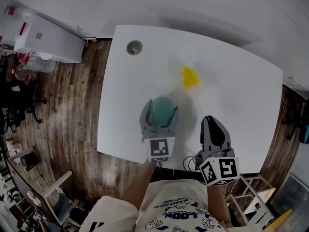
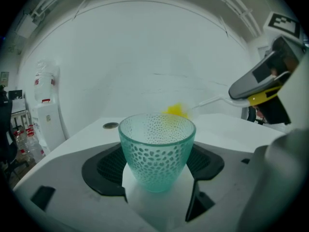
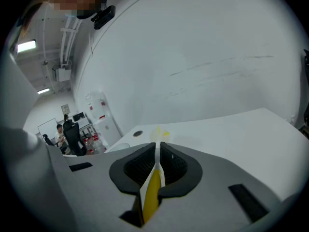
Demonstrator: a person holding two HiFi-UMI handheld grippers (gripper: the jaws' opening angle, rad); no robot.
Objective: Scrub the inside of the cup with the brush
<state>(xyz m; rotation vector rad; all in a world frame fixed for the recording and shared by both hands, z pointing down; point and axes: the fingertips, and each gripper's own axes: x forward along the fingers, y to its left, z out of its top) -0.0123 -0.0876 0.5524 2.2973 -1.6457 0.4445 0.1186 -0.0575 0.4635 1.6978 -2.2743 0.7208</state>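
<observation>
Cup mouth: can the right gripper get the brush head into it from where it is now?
Probably yes. The cup sits upright in the left gripper with its mouth open and nothing over it. The right gripper is shut on the brush, whose head lies beyond the cup, clear of it.

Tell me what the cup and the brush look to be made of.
The cup looks like translucent teal glass or hard plastic, unclear which: light passes through its dimpled wall. The brush has a smooth yellow-and-white handle, probably plastic; its fluffy yellow head seems soft fibre, too blurred to confirm.
</observation>
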